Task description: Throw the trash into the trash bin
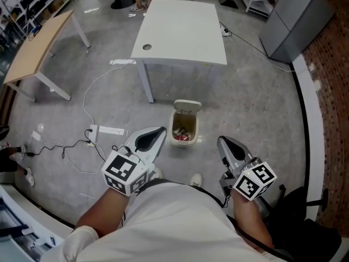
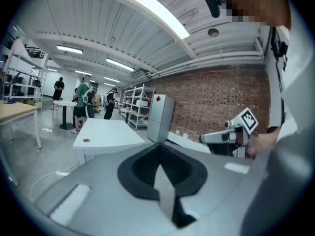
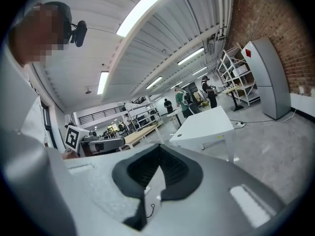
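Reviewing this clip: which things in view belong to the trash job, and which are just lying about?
Job: trash bin with its lid up and red trash inside; left gripper and right gripper, jaws shut, empty.
Lying about: white table, wooden table, power strip, grey cabinet.

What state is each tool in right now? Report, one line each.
Left tool: closed, holding nothing.
Right tool: closed, holding nothing.
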`<state>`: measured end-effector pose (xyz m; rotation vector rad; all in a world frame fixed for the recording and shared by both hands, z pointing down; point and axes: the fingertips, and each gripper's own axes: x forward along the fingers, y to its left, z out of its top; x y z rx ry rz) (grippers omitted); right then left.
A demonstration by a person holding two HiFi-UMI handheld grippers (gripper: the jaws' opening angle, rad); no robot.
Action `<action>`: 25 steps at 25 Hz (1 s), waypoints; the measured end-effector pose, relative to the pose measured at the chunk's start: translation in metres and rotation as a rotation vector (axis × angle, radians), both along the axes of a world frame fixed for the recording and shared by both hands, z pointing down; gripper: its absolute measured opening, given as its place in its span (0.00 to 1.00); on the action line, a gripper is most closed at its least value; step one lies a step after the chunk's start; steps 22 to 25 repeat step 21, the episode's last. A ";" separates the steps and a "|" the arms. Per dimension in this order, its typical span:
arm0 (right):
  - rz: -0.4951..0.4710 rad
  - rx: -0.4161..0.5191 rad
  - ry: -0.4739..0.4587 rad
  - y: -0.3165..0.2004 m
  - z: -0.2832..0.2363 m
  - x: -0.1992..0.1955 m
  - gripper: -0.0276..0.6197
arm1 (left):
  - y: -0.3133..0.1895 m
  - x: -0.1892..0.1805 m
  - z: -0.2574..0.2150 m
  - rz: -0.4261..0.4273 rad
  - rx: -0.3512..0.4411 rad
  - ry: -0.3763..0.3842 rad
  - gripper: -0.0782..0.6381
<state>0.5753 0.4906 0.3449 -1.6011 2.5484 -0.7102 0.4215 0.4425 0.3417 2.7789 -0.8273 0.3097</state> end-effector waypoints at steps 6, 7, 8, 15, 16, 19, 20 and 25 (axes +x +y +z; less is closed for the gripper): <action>-0.002 0.001 0.009 -0.003 -0.001 0.002 0.05 | -0.001 0.005 -0.004 0.010 0.019 -0.002 0.11; -0.002 0.001 0.011 -0.003 -0.001 0.001 0.05 | -0.001 0.005 -0.004 0.012 0.022 -0.003 0.12; -0.003 -0.001 0.012 -0.003 0.000 -0.001 0.05 | -0.001 0.004 -0.004 0.014 0.027 -0.005 0.12; -0.003 0.000 0.025 -0.003 -0.002 -0.001 0.05 | -0.001 0.002 -0.004 0.016 0.032 -0.015 0.12; -0.003 0.000 0.028 -0.003 -0.002 -0.001 0.05 | -0.001 0.001 -0.004 0.018 0.033 -0.016 0.12; -0.004 0.000 0.034 -0.002 -0.003 -0.002 0.05 | 0.001 0.001 -0.005 0.023 0.036 -0.018 0.12; -0.004 0.000 0.035 -0.002 -0.003 -0.002 0.05 | 0.001 0.001 -0.005 0.026 0.038 -0.019 0.12; -0.005 0.000 0.036 -0.002 -0.003 -0.002 0.05 | 0.001 0.002 -0.006 0.028 0.039 -0.019 0.12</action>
